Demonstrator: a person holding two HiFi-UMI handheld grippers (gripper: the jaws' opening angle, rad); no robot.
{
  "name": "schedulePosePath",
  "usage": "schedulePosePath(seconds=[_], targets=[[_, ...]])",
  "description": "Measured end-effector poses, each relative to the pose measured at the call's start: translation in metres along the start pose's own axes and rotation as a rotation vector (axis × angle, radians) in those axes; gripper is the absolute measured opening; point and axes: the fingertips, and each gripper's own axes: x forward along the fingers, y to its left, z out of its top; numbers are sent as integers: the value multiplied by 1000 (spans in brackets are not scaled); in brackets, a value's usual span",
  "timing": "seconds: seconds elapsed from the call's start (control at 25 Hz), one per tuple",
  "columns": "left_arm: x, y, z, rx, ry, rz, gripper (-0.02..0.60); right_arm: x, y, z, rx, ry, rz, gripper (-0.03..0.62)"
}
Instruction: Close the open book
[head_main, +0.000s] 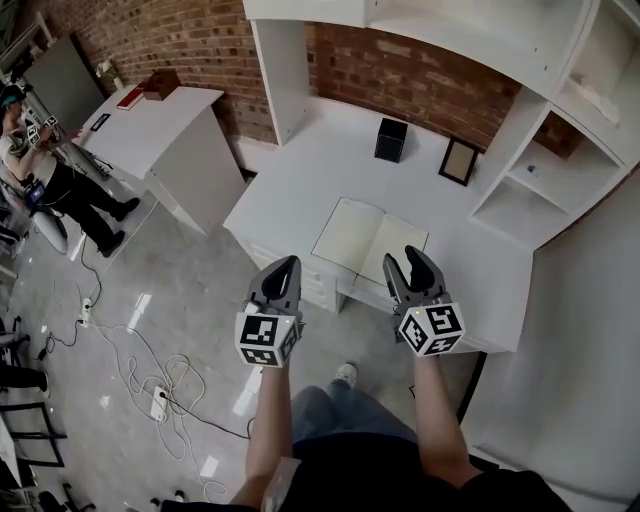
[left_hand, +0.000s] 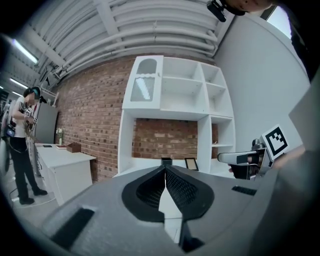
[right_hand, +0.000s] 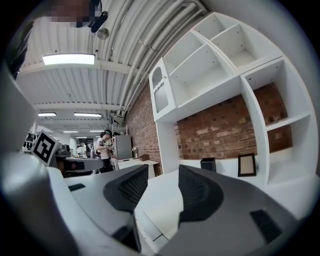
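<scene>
We hold both forearms out ahead of us, side by side and level, at the near edge of the counter (head_main: 320, 160). The left tongs (head_main: 288, 263) hang just off the counter's front, over the floor. They are pinched together with nothing in them, and their own view shows the dark ribbed pads (left_hand: 181, 189) meeting at the tips. The right tongs (head_main: 409, 256) reach over the counter's edge. They stand moderately apart and empty, with bare white counter showing through the gap.

The open book (head_main: 368, 238) lies flat, pages up, near the front of the counter. It is just beyond the right tongs and touches neither pair.

Only the head view shows the book plainly; neither gripper view lets us make it out. The gripper views show the white shelving (left_hand: 175, 85) rising above the counter against the brick wall (left_hand: 95, 115). A black box (head_main: 391, 139) and a picture frame (head_main: 459, 160) stand at the back. Each gripper view catches the other tongs' marker cube (left_hand: 276, 141) at its edge. A person (head_main: 40, 170) stands far left beside a second white table (head_main: 165, 125).
</scene>
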Motion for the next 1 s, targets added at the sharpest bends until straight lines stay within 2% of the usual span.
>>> schedulePosePath(seconds=[0.48, 0.64, 0.84, 1.0], targets=[[60, 9, 3, 18, 50, -66, 11, 38, -27, -13, 32, 54, -37, 170], [71, 11, -2, 1, 57, -90, 11, 46, -29, -23, 24, 88, -54, 170], [77, 15, -8, -19, 56, -112, 11, 61, -28, -34, -83, 171, -60, 170], [76, 23, -14, -46, 55, -110, 11, 81, -19, -56, -253, 303, -43, 169]])
